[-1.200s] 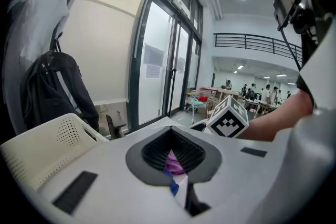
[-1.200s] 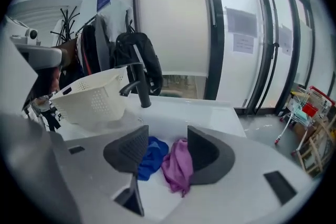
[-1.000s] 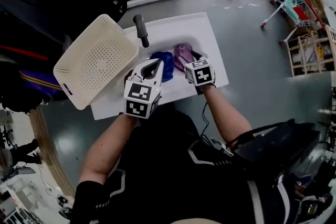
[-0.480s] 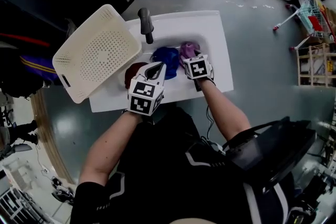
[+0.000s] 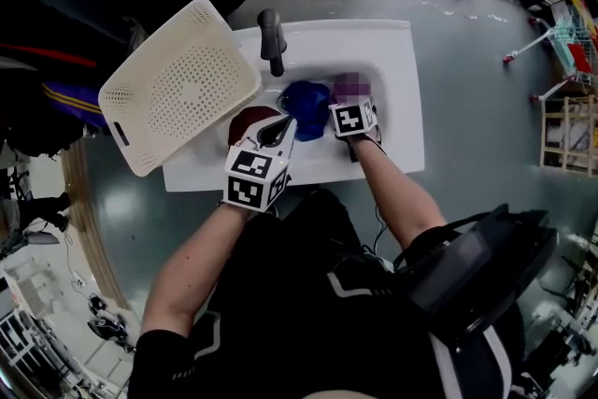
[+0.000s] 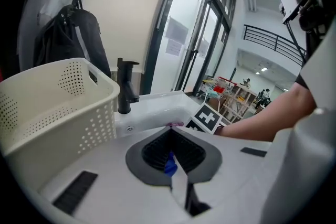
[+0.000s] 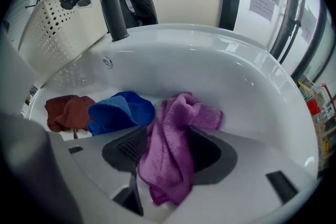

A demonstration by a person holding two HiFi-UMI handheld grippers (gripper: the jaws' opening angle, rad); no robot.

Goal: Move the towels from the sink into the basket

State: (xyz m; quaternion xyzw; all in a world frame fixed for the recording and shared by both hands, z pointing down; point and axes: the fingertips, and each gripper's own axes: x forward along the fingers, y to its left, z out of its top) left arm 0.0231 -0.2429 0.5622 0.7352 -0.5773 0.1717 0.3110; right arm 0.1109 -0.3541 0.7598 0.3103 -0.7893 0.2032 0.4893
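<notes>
My right hand-held gripper [image 5: 348,100] points down into the sink [image 5: 392,61], jaws apart astride the purple towel [image 7: 173,149], ready, I judge, to close on it; my left hand-held gripper [image 6: 170,136] hovers over the sink's near rim, jaws together, holding nothing; the basket [image 5: 177,93] leans on the sink's left edge.

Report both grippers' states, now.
Left gripper: closed, jaws together, holding nothing.
Right gripper: open, jaws apart around the purple terry towel in the white sink, not gripping it.
</notes>
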